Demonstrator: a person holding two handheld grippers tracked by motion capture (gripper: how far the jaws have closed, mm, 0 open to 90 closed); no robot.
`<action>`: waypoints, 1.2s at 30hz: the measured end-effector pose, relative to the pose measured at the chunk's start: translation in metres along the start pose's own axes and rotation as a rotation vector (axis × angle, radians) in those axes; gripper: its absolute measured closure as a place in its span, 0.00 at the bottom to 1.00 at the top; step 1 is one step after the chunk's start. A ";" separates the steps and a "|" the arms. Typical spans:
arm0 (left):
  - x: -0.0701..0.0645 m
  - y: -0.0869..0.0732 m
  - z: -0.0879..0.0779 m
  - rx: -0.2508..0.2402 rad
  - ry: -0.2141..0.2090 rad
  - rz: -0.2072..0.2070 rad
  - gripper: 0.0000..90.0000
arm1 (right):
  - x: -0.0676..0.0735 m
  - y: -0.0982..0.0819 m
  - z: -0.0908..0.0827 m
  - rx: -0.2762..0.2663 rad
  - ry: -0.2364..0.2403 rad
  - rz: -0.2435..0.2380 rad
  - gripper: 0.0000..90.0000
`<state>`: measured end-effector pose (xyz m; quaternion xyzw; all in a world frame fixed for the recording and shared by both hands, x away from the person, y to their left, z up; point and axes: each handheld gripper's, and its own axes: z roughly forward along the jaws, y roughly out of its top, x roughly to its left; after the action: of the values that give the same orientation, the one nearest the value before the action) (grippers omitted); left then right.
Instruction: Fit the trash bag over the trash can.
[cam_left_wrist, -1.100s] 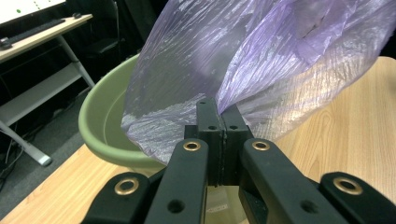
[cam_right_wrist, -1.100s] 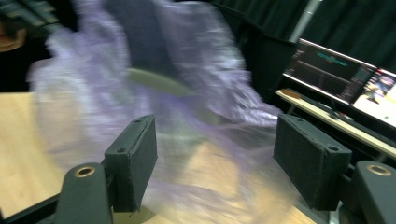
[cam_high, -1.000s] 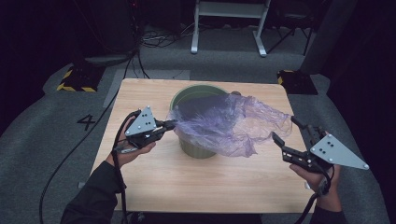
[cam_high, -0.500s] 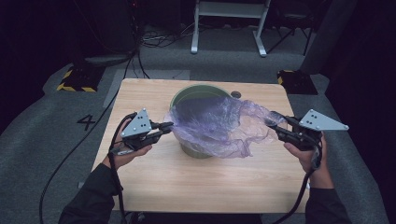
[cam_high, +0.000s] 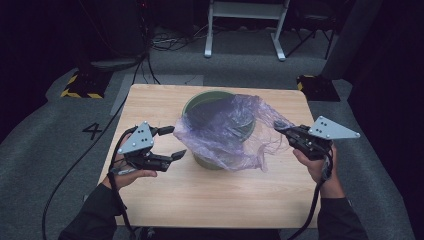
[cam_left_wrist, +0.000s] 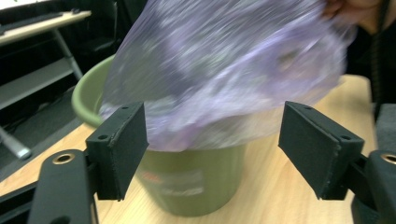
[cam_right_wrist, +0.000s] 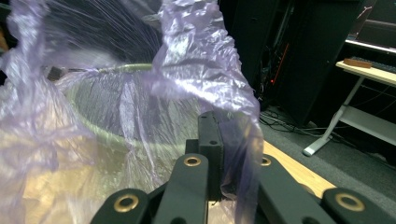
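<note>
A green bucket (cam_high: 197, 102) stands mid-table with a thin purple plastic bag (cam_high: 225, 132) draped over its mouth and front. My left gripper (cam_high: 178, 141) sits just left of the bucket. Its jaws have just been opening and now stand wide, with nothing pinched between them. In the left gripper view the bag (cam_left_wrist: 224, 60) hangs over the bucket (cam_left_wrist: 187, 191) beyond the open pads (cam_left_wrist: 123, 140). My right gripper (cam_high: 278, 126) is at the bag's right edge. Its jaws have just been closing and are shut on the film (cam_right_wrist: 236, 154), which wraps them in the right gripper view.
The wooden table (cam_high: 200, 200) has bare board in front of the bucket and along both sides. Past its far edge are a white metal stand (cam_high: 245, 20), floor cables and two yellow-striped blocks (cam_high: 80, 85). A "4" (cam_high: 93, 131) is marked on the grey carpet.
The left jaws opened and let go of the bag's left edge, which slackened toward the bucket. The right gripper moved in to the bag's right edge and closed on it.
</note>
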<state>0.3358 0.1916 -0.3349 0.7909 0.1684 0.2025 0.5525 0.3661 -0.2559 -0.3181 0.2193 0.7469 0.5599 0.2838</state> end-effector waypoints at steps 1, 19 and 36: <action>-0.004 0.003 -0.001 0.004 -0.003 0.011 0.24 | 0.000 0.001 0.000 0.000 -0.001 0.000 1.00; -0.056 0.064 0.050 0.051 -0.057 0.075 0.23 | 0.015 0.013 0.013 0.003 0.031 -0.035 1.00; -0.011 0.011 0.045 0.104 0.045 0.027 1.00 | 0.012 -0.004 0.032 0.039 0.034 0.002 1.00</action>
<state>0.3493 0.1465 -0.3402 0.8159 0.1802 0.2188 0.5039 0.3787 -0.2267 -0.3309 0.2160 0.7622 0.5490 0.2665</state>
